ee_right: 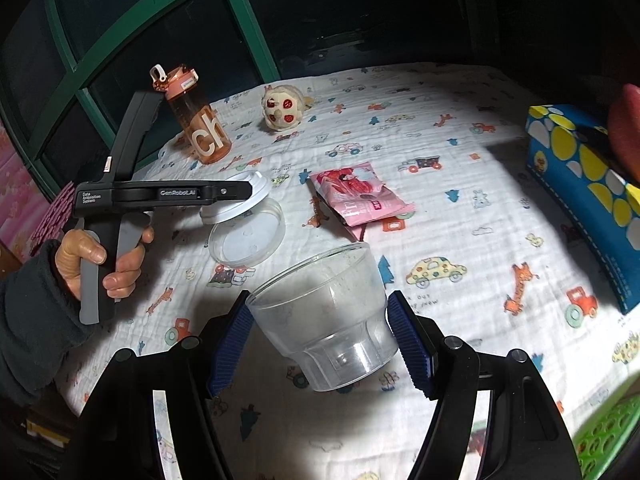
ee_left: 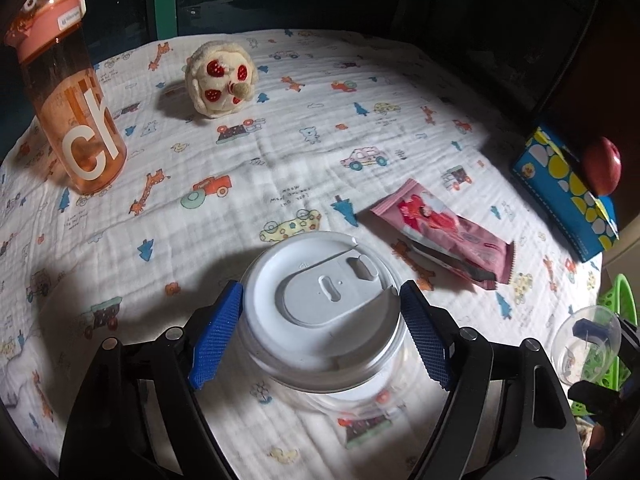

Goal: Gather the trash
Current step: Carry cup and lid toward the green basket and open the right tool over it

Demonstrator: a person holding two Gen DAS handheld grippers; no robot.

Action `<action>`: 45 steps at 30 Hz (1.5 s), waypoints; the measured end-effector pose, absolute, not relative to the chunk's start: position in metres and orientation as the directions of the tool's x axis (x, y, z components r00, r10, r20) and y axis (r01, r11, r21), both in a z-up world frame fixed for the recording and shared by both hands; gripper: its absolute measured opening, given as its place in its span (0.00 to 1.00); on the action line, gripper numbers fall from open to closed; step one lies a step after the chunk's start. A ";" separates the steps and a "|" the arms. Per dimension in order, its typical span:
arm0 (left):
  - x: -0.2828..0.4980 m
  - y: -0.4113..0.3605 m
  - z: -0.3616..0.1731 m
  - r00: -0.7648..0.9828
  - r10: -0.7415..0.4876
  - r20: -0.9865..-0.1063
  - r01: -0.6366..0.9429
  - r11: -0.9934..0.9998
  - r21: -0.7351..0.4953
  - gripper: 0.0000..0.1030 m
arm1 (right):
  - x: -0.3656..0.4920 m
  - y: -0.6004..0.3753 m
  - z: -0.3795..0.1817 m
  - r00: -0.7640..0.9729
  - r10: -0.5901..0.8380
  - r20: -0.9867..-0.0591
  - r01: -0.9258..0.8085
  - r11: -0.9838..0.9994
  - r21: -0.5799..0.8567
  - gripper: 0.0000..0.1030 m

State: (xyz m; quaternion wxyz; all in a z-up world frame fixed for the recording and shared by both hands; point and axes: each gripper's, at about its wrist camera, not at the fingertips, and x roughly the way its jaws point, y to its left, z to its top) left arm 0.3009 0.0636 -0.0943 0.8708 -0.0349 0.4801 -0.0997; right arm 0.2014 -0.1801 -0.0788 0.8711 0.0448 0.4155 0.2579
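Observation:
My left gripper [ee_left: 320, 292] is shut on a white plastic lid [ee_left: 320, 300], with a blue pad against each side of its rim. The right wrist view shows that lid [ee_right: 244, 196] tilted just above a shallow clear dish [ee_right: 256, 244] standing on the cloth. My right gripper [ee_right: 320, 300] is shut on a clear plastic cup [ee_right: 332, 320], which hangs tilted off the table. The same cup [ee_left: 576, 344] shows at the lower right of the left wrist view. A pink snack wrapper [ee_left: 440, 236] lies flat on the cloth beyond both grippers.
An orange water bottle [ee_left: 72, 120] and a plush toy [ee_left: 220, 76] stand at the far left. A blue dotted box [ee_left: 560, 188] with a red apple [ee_left: 602, 166] sits at the right edge. A green basket [ee_right: 608, 436] is at the lower right. A hand [ee_right: 116, 256] grips the left tool.

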 end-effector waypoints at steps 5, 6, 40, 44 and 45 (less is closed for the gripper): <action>0.279 0.048 -0.075 0.536 -0.226 -0.813 0.164 0.973 -0.162 0.76 | 0.181 -0.199 -0.069 0.555 0.463 -0.691 -0.372 0.881 0.291 0.64; 0.275 0.045 -0.073 0.537 -0.227 -0.812 0.167 0.973 -0.161 0.76 | 0.178 -0.203 -0.067 0.562 0.457 -0.690 -0.363 0.885 0.290 0.64; 0.179 -0.129 -0.011 0.503 -0.431 -0.749 0.464 0.866 -0.187 0.76 | 0.068 -0.436 -0.061 0.690 0.041 -0.723 0.162 0.964 0.209 0.64; 0.177 -0.141 -0.011 0.489 -0.438 -0.754 0.477 0.858 -0.189 0.76 | 0.071 -0.450 -0.068 0.683 0.019 -0.731 0.196 0.958 0.208 0.65; 0.176 -0.143 -0.011 0.488 -0.439 -0.755 0.481 0.856 -0.187 0.76 | 0.071 -0.452 -0.069 0.681 0.019 -0.732 0.201 0.956 0.212 0.65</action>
